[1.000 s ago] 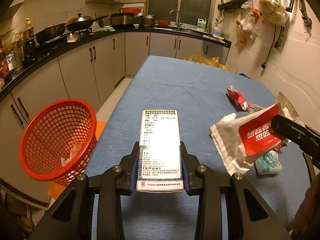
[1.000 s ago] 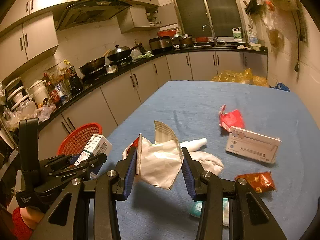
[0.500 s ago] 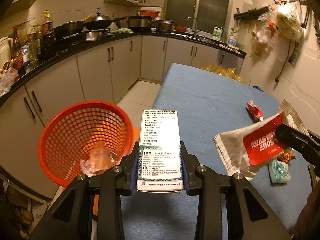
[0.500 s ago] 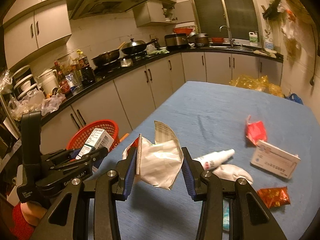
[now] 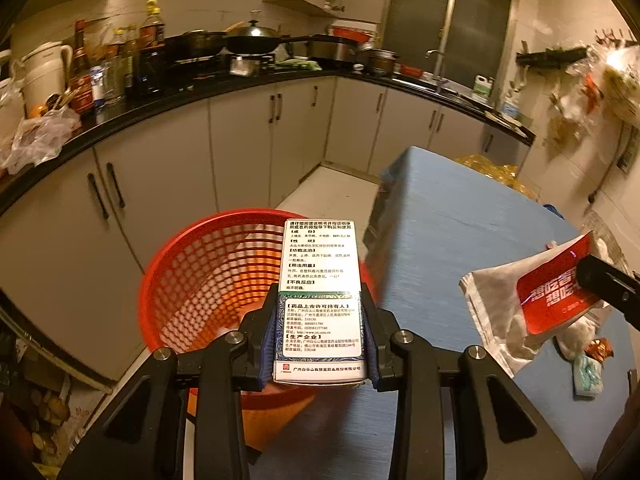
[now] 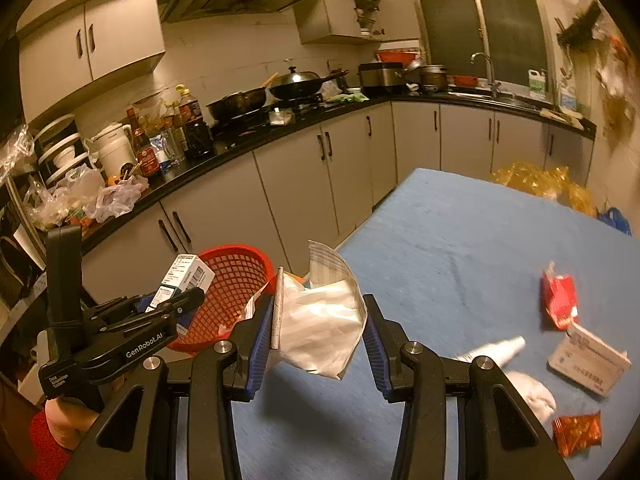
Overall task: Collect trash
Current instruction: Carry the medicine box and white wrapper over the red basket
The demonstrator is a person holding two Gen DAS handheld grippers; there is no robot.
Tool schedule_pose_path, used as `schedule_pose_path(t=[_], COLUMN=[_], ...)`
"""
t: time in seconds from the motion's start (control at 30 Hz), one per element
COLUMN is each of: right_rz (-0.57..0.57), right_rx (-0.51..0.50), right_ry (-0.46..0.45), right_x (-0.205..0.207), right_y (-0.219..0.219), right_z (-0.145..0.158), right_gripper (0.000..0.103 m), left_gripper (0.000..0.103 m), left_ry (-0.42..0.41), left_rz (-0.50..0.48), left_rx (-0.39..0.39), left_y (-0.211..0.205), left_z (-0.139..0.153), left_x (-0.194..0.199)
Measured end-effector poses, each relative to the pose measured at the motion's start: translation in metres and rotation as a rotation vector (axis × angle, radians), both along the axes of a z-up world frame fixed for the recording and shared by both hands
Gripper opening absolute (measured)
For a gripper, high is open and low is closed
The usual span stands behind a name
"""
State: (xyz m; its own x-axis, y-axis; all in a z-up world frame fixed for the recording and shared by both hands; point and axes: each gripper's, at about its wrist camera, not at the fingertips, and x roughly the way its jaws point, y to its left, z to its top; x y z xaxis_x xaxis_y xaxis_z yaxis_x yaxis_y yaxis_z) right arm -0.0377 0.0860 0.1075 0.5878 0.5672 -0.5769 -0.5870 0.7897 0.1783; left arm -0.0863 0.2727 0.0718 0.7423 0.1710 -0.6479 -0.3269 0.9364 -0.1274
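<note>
Both hands carry rubbish toward the red basket [image 5: 208, 280], which stands off the near corner of the blue-covered table [image 5: 460, 240], beside the cabinets. The left gripper [image 5: 320, 332] is clamped on a white medicine box [image 5: 320, 276], its blue pads pressed flat against the box's long sides, and the box juts forward over the basket's mouth. The right gripper [image 6: 316, 332] is closed partway on a crumpled silver pouch [image 6: 320, 312] (its other face, seen from the left camera, is red with white lettering), which is above the table edge, short of the basket. To do the drop well, I would hold the box over the middle of the opening before releasing, since the basket leans and its near rim is low; then bring the pouch across the rim too, because a light, springy wrapper could catch on a pad or drift onto the floor. As for contents, the basket's mesh is motion-blurred and its bottom is hidden behind the box and gripper, so I cannot tell what lies in it. On the table wait a red wrapper [image 6: 560, 300], a flat white carton [image 6: 588, 364], a white tube [image 6: 496, 350] and an orange snack packet [image 6: 578, 434]
</note>
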Motion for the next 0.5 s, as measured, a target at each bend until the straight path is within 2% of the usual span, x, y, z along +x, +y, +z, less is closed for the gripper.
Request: schedule_pose_path(t=[0.5], right_rz=[0.106], right_rx=[-0.046], right_ry=[0.005], right_x=[0.019], right_y=[0.094], right_z=[-0.001], right_gripper=[0.047], left_gripper=[0.034], left_ry=[0.054], left_rz=[0.087], left_rx=[-0.024], left_y=[0.049], left_z=[-0.024], left_x=[0.007])
